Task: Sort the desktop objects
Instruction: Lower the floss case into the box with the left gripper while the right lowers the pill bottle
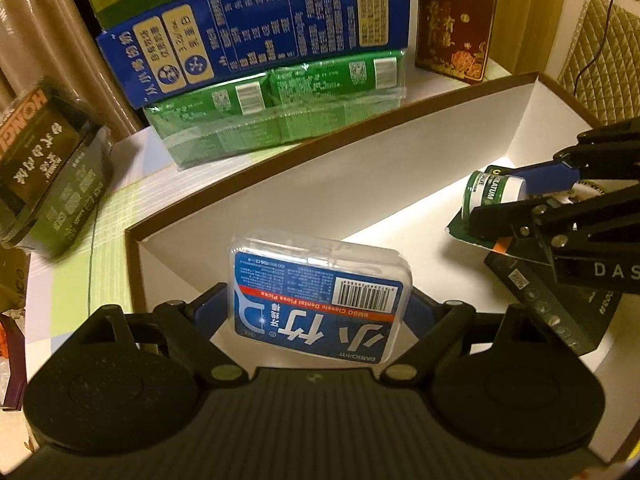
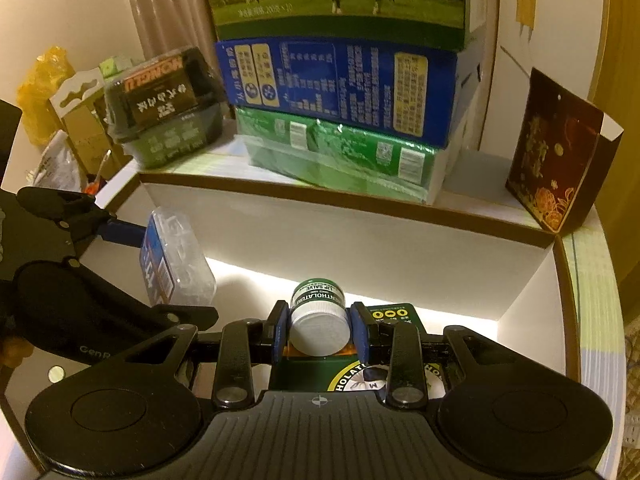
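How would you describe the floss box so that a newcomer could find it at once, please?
Find the white tray before the stacked cartons. At its left end the left gripper holds the floss box: clear plastic, blue label, unlike the round green-capped salve jar.

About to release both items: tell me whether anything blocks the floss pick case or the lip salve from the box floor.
Nothing visible blocks the floss pick case in the left gripper; bare white box floor lies beyond it. Under the lip salve jar in the right gripper lies a green card, and beside it a dark packet.
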A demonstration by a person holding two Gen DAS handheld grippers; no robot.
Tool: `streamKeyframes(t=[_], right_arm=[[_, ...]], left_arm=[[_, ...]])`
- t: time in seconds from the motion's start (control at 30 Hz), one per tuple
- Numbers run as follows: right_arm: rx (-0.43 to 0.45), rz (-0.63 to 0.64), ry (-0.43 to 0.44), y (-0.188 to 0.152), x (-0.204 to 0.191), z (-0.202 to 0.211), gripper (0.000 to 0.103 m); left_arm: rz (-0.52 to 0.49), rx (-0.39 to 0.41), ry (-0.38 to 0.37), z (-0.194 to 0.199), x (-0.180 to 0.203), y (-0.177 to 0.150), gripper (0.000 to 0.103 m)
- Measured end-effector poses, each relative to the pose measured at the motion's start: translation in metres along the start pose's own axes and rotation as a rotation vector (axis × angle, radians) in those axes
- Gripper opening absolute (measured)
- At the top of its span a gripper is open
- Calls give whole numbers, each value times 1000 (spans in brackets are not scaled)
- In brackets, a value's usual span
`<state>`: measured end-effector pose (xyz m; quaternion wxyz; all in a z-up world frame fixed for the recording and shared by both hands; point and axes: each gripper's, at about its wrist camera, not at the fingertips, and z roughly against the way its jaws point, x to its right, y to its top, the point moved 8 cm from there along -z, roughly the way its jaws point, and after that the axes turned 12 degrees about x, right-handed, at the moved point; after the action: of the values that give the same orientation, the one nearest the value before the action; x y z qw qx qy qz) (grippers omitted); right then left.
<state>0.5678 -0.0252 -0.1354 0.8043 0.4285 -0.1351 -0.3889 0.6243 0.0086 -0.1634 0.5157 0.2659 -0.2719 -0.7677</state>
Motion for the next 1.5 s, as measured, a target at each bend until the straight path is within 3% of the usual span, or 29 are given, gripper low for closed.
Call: streamKeyframes(t=[0.6, 0.77, 0.83, 0.9, 1.03, 1.2, 1.5], right_arm=[[-23, -16, 10, 0, 0, -10, 31], [20, -30, -2, 7, 0, -11, 31], [47, -40, -8, 11, 2, -10, 37], [70, -50, -12, 15, 4, -6, 61], [81, -65, -8, 18, 7, 5, 66], [86, -57, -21, 17, 7, 20, 80], [106, -67, -25, 13, 4, 54, 93]], left_arm=[[-22, 28, 13, 0, -6, 8, 88], [-16, 21, 14, 2, -7, 5, 88], [-8, 20, 13, 5, -7, 4, 88], [-1, 21, 15, 8, -8, 4, 88], [11, 32, 8, 18, -9, 5, 89], [23, 42, 9, 32, -5, 3, 92], [67, 67, 35, 61, -3, -2, 94]])
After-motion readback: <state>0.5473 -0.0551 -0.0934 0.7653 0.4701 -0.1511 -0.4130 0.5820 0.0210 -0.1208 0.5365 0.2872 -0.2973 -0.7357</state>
